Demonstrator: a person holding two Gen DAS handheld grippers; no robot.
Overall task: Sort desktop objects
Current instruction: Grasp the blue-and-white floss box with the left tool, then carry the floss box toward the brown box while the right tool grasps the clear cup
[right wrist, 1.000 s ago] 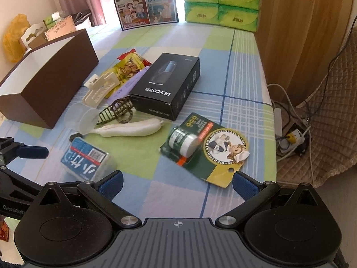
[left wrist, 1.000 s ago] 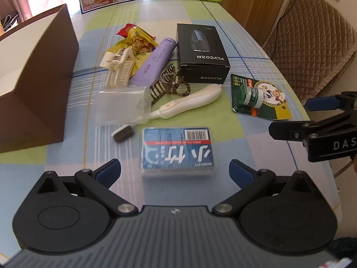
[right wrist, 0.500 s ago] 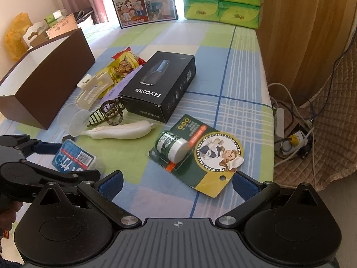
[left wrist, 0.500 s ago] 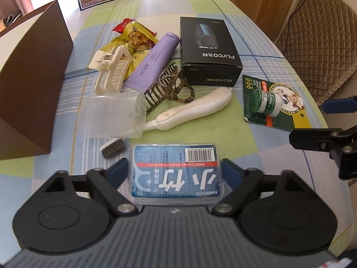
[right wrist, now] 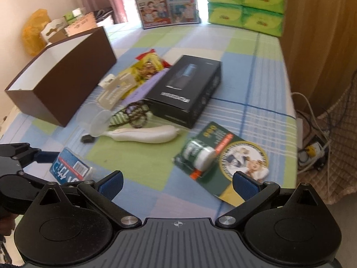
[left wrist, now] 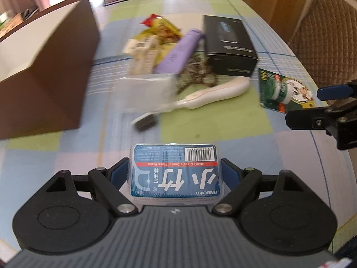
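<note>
**Left gripper clamped on floss box; right gripper spread wide**

Left gripper: blue pads pressed against both short sides of the floss pick box, label up, barcode at the far end. Box sits between the fingers, near edge of the table. In the right wrist view the same box shows low left, held in the left gripper's black arms.

Right gripper: fingers far apart, holding nothing, over the checked tablecloth. Green carded bottle pack lies just ahead, touching neither pad.

Beyond: white brush with dark bristle head, clear plastic cup on its side. Behind these, a striped hair clip, purple tube, cream hair claw, yellow snack bag and black box, heaped close together. Open brown box stands left of the heap. Green tissue packs stacked at the far end.
</note>
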